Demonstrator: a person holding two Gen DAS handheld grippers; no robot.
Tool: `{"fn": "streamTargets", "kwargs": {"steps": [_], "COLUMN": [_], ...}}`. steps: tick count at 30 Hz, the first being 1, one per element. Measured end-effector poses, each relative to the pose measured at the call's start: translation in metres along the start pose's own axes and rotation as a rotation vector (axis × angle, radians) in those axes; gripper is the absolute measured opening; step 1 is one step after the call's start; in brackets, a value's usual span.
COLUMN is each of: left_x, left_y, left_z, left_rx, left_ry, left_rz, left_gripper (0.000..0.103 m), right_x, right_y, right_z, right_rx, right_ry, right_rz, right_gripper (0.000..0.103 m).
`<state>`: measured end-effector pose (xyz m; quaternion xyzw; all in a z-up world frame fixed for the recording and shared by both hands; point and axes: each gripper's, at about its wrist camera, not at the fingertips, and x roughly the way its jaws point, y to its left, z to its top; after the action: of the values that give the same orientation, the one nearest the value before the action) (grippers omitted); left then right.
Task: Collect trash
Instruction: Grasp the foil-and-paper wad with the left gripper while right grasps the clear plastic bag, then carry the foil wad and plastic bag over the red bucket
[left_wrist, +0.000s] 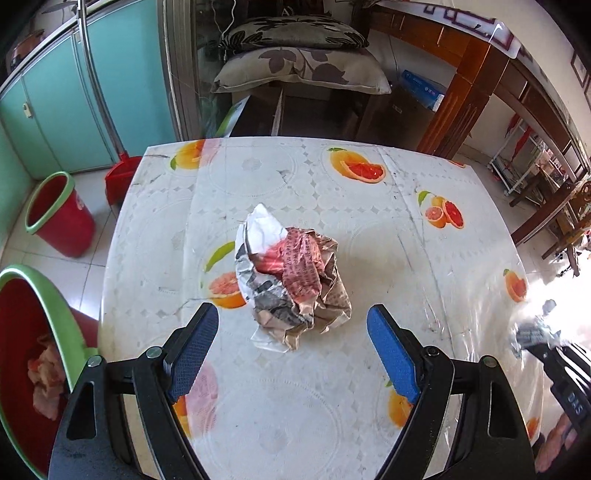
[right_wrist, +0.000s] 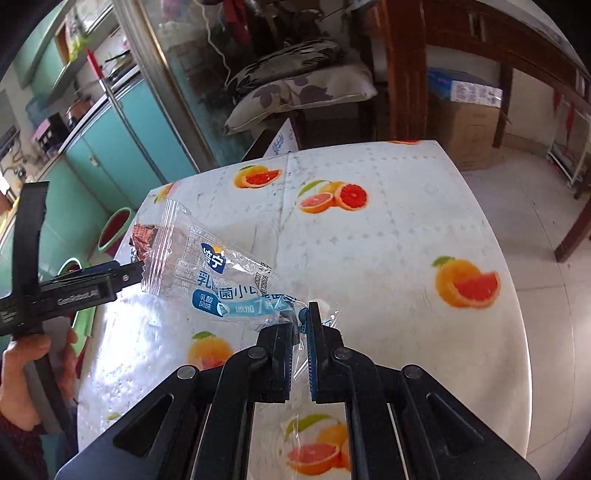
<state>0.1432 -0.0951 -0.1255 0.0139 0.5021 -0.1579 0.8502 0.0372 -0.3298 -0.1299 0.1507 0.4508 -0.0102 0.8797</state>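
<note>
Where the floor meets the teal cabinets on the left, two red bins with green rims stand beside the bench: the nearer red bin (left_wrist: 44, 354) already has crumpled pinkish scraps in it, and the farther red bin (left_wrist: 61, 214) stands beyond it, near a red dustpan (left_wrist: 123, 177) leaning at the bench corner. The bench (left_wrist: 369, 206) wears a white cloth printed with oranges and grapefruit under a clear plastic sheet.

Moving right, the left gripper (left_wrist: 291, 347) hovers over the bench with its blue-padded jaws spread wide and nothing between them. Just ahead of it lies a crumpled newspaper ball (left_wrist: 291, 280), resting on the cloth near the bench's middle, its long axis running away from the gripper toward the far edge; dense red and black print covers it, too small to read. On the side of that gripper, as seen from the right wrist, the lettering "GenRobot.AI" can be made out, and a hand (right_wrist: 26, 373) grips its handle.

Further right, the right gripper (right_wrist: 301, 325) has its jaws closed on one end of a clear plastic snack wrapper (right_wrist: 207, 273). That wrapper is lifted off the bench and stretches up and to the left from the jaws, its crimped end pointing toward the left gripper. Blue and white Chinese lettering runs along it; the characters "乳酸风味" and "添加" are legible, along with a printed date code I cannot read.
</note>
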Motion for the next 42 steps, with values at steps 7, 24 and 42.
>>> {"fn": "streamTargets", "kwargs": {"steps": [7,24,42], "left_x": [0.017,-0.043,-0.095], "left_y": [-0.006,-0.008,0.029], "left_z": [0.006,-0.018,-0.049], "left_rx": [0.003,0.094,0.048], "left_ry": [0.033,-0.046,-0.096], "left_rz": [0.009,-0.001,0.010], "left_gripper": [0.034,0.025,0.025], "right_x": [-0.009,-0.038,-0.065], "right_y": [-0.003,0.003,0.044], "right_z": [-0.020,-0.024,-0.029], "right_rx": [0.045,0.039,-0.029], "right_ry": [0.015,-0.034,-0.074], "right_rz": [-0.001,-0.021,0.023], "right_gripper": [0.005,0.005,0.005]}}
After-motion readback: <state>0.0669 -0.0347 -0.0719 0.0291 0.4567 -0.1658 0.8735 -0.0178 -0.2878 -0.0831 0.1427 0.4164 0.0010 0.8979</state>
